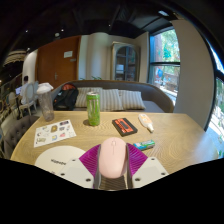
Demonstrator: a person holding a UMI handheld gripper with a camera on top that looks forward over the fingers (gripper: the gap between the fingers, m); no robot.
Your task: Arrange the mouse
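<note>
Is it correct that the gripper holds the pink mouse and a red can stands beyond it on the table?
Not quite: the can is green, not red, as the gripper view shows. The gripper does hold the pink mouse, and the can stands beyond it on the table.

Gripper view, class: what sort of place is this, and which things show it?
Probably a home living or dining room: a wooden table holding a green can, a cushioned bench behind it, and large windows. The claw grips a pink mouse.
</note>
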